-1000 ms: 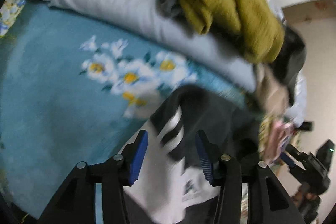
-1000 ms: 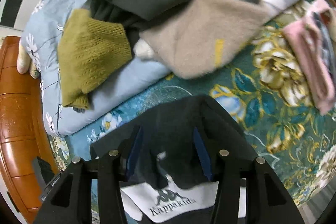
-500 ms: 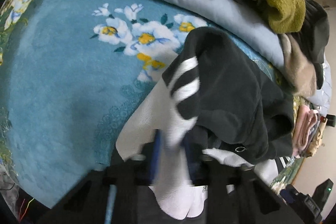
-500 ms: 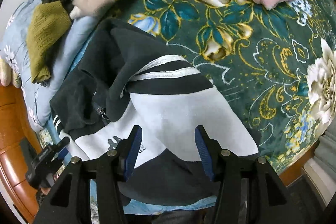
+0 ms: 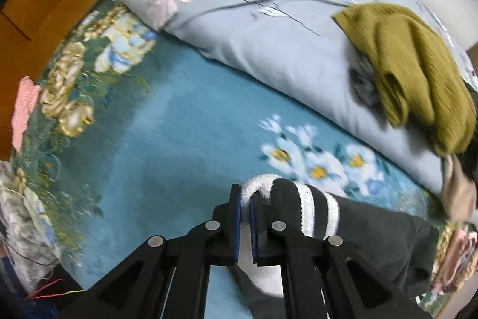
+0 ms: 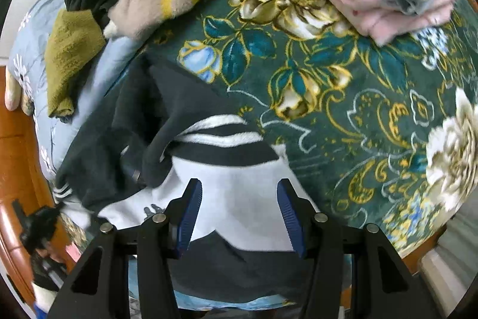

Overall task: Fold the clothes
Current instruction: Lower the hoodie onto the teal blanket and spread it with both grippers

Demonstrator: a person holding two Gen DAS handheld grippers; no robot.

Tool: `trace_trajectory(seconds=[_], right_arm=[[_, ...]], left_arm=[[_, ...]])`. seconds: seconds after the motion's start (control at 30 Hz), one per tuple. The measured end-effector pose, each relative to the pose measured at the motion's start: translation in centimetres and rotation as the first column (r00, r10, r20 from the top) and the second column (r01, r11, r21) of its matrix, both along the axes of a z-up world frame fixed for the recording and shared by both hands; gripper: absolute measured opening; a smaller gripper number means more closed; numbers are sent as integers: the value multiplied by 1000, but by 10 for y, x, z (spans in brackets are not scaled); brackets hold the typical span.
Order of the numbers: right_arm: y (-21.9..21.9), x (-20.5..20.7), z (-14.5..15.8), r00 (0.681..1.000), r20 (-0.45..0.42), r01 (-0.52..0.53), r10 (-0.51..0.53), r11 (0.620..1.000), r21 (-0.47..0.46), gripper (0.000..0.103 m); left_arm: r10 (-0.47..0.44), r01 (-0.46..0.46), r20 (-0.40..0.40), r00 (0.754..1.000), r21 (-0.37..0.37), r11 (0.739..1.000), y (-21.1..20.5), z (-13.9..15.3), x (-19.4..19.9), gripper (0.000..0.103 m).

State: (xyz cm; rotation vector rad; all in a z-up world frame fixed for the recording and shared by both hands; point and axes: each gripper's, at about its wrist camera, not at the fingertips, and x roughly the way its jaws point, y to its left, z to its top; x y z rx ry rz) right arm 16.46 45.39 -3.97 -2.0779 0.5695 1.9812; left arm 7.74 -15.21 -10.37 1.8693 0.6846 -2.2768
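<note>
Where only the left view reaches: left gripper [image 5: 245,207] clamping sweatshirt [image 5: 301,199]; right gripper [image 6: 239,217] agape.

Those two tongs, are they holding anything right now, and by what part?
The left tongs pinch the black-and-white jacket by a white fleecy edge beside its striped cuff. The right tongs are open above it, holding nothing.

Home bedroom: bed [image 6: 343,73], pillow [image 5: 269,20].

Bare blue blanket [image 5: 167,157] lies open leftward; the pillow [image 5: 269,29] blocks beyond.
</note>
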Motion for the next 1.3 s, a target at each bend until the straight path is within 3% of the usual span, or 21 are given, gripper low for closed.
trace_trajectory(seconds=[0.2, 0.33, 0.57, 0.63, 0.67, 0.73, 0.93, 1.13, 1.3], right_arm=[[-23, -33, -28, 986, 39, -164, 164, 986, 9, 54], [-51, -57, -49, 948, 58, -315, 313, 949, 22, 54], [-73, -79, -73, 893, 99, -444, 438, 895, 38, 53], [-73, -78, -76, 891, 116, -444, 439, 896, 23, 28], [-73, -76, -77, 892, 122, -439, 434, 898, 16, 26], [-70, -74, -72, 903, 116, -418, 413, 908, 15, 9], [-51, -99, -37, 919, 51, -394, 391, 917, 60, 8], [-30, -178, 9, 924, -60, -360, 378, 912, 198, 8], [-26, -233, 28, 921, -123, -326, 369, 905, 273, 8]], left_arm=[[44, -43, 35, 998, -14, 999, -19, -10, -4, 6], [13, -11, 47, 999, -29, 1000, -15, -12, -6, 6], [-2, 2, 57, 998, -2, 1000, -9, -13, -6, 6], [2, -3, 57, 998, 10, 1000, -8, -14, -5, 6], [5, -6, 57, 998, 17, 1000, -8, -15, -4, 6], [10, -11, 53, 999, 37, 999, -9, -15, -4, 6], [11, -15, 40, 999, 102, 995, -10, -12, -13, 6], [-14, 15, -2, 1000, 152, 988, 2, -4, -40, 6], [-39, 38, 3, 999, 161, 986, 14, -10, -72, 6]])
